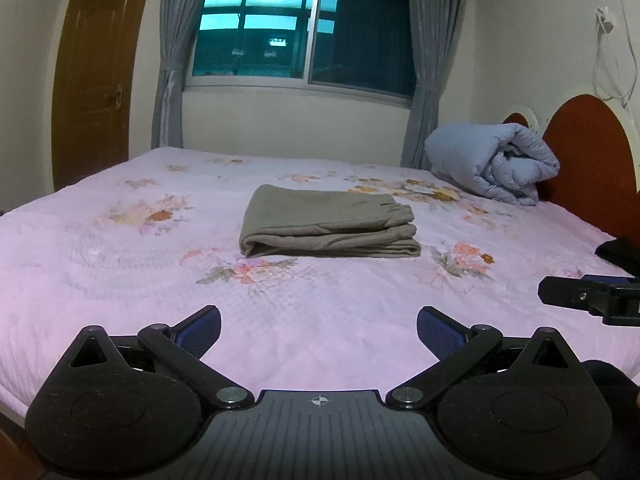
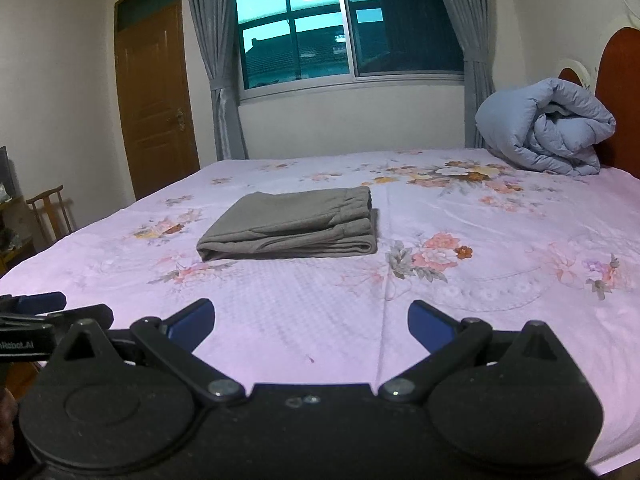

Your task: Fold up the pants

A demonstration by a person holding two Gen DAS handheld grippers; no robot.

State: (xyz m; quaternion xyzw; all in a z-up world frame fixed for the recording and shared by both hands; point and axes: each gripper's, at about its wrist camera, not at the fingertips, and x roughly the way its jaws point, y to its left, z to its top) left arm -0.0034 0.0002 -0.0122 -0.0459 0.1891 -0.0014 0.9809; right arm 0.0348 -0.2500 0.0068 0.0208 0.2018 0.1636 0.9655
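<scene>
The grey-brown pants [image 1: 328,226] lie folded in a neat flat stack in the middle of the pink floral bed [image 1: 120,280]; they also show in the right wrist view [image 2: 292,226]. My left gripper [image 1: 319,330] is open and empty, held over the near edge of the bed, well short of the pants. My right gripper [image 2: 310,322] is open and empty too, also near the front edge of the bed [image 2: 500,320]. The right gripper's tip shows at the right edge of the left wrist view [image 1: 592,298].
A rolled light-blue duvet [image 1: 496,162] lies at the far right by the red headboard [image 1: 588,160]. A dark item [image 1: 618,254] lies at the bed's right edge. A wooden door [image 2: 154,100], a window with grey curtains [image 2: 344,24] and a chair [image 2: 50,212] stand beyond the bed.
</scene>
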